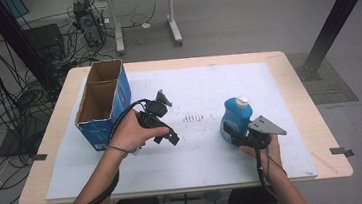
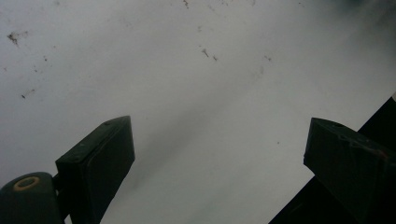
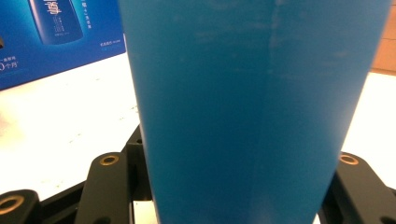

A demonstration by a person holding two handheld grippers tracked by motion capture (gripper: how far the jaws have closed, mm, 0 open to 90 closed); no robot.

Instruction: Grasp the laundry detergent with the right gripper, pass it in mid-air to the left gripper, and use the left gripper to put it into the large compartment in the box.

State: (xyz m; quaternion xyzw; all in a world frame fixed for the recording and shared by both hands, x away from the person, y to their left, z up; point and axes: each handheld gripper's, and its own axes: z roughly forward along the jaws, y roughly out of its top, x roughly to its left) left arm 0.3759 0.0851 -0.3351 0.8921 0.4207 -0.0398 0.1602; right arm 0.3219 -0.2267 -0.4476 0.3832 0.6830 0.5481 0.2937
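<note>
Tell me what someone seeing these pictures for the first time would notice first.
Probably the blue bottle with a white cap, standing upright right of centre on the white mat, with the right gripper closed on its lower body. Next, the open blue cardboard box near the table's left edge. The left gripper is held between box and bottle, its jaws apart over bare mat with nothing between them.

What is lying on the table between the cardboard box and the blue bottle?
In the high view, the left gripper and its hand lie between the cardboard box and the blue bottle, above the white mat.
</note>
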